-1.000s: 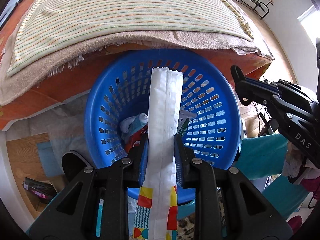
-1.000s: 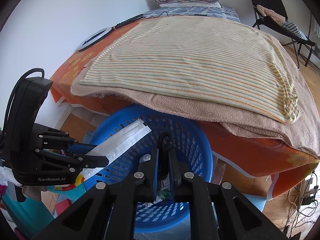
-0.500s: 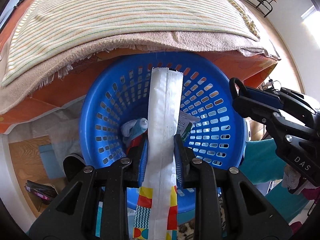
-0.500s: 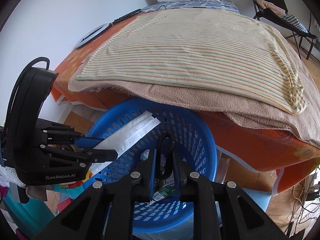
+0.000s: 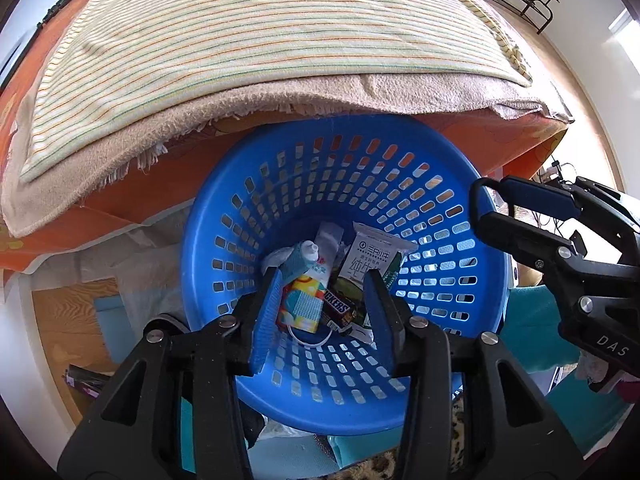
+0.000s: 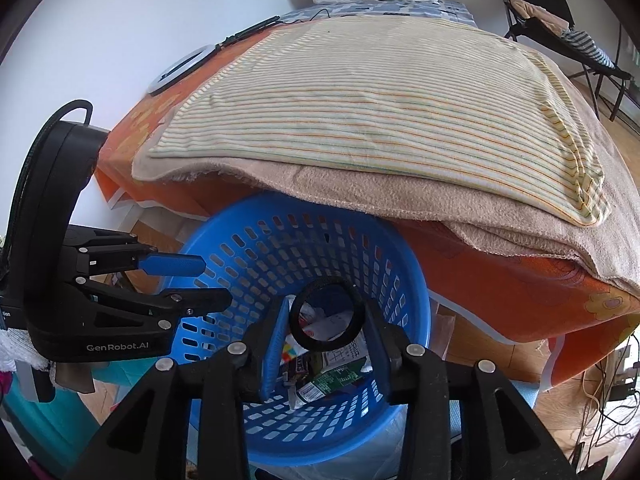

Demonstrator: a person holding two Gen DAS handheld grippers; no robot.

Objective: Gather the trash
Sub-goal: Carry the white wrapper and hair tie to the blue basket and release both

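Over the blue basket, both tools have just been opening. The left tool stands apart, empty; a black ring sits loose between the right tool at twelve o'clock, apparently dropping onto collected wrappers.

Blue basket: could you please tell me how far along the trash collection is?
Done: a small carton, a Snickers wrapper and a white pouch lie in the blue basket. In hand: both tools have just been opening; the left tool is empty, a black ring sits loose between the jaws of the right tool. Possibly left: a dark packet on the floor.
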